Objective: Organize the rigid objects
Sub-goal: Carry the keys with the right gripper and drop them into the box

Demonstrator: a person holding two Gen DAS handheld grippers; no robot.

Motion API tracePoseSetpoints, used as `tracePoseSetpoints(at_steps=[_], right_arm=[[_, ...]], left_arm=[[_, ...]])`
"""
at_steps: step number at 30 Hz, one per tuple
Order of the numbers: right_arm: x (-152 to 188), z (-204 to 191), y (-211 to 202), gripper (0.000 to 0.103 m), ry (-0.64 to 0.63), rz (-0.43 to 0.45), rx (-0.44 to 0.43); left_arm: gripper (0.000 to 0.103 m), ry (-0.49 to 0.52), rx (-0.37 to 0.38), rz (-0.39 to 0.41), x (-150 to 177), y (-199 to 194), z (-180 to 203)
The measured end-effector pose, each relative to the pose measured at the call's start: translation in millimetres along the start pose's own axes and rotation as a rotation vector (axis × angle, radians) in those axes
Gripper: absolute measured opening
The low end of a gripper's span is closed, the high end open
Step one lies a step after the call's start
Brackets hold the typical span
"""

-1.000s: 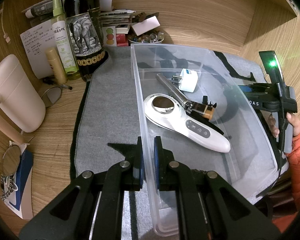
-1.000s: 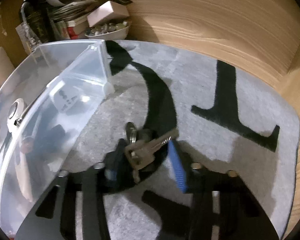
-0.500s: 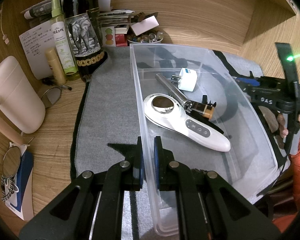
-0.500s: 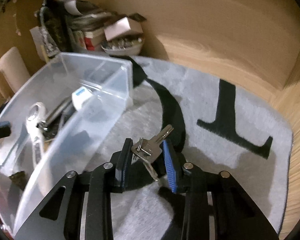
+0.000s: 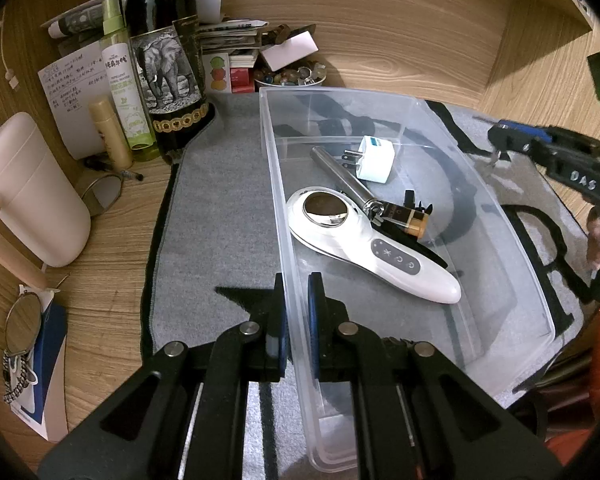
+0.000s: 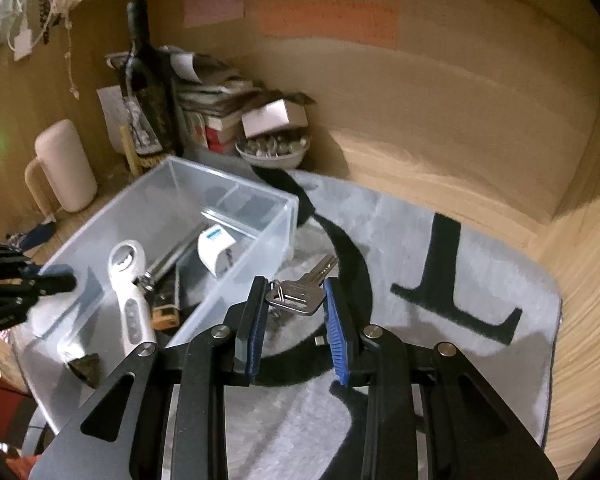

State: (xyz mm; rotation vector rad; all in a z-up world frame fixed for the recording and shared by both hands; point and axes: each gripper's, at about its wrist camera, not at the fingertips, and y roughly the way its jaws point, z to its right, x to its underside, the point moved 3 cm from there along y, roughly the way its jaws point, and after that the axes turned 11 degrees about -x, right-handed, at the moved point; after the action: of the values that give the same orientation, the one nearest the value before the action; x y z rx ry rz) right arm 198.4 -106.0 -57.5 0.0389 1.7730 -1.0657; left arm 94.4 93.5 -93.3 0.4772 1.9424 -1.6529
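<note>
Left tongs (image 5: 296, 312) clenched on near-left wall of clear plastic bin (image 5: 452, 128), which sits on grey felt mat (image 5: 220, 208) on wooden counter (image 5: 100, 248). Inside bin: white handheld massager (image 5: 372, 248), steel tube (image 5: 340, 174), white plug adapter (image 5: 374, 158). Right tongs (image 6: 294, 304) grasping silver key bunch (image 6: 300, 290), raised above mat just right of bin.

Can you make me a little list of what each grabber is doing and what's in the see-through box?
left gripper: fingers pinching the near wall of the clear box
right gripper: holding the keys in the air above the grey mat, beside the box
in the box: white massager, white plug adapter, metal tube, battery
keys in box yet: no
</note>
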Motion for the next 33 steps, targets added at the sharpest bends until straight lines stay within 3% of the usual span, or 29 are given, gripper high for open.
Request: tracePoseSetpoints(at_steps=[9,18,24,33], right_arm=[[-21,-20,-25,0.025,-0.052,0.082,-0.022],[-35,-59,-29,0.025,-0.123,0.131,-0.115],[-30,-81,-3,0.025,-0.16,0.074,-0.179],[-12,-77,44,0.025,-0.132,-0.055,-0.162]], left_arm=[[0.008,0.0,0.0,0.0,0,0,0],[0.008,-0.002,-0.003,-0.001,0,1,0],[0.008,-0.006,-0.006,-0.002,0,1,2],[0.008,-0.007,-0.005,-0.001,0,1,2]])
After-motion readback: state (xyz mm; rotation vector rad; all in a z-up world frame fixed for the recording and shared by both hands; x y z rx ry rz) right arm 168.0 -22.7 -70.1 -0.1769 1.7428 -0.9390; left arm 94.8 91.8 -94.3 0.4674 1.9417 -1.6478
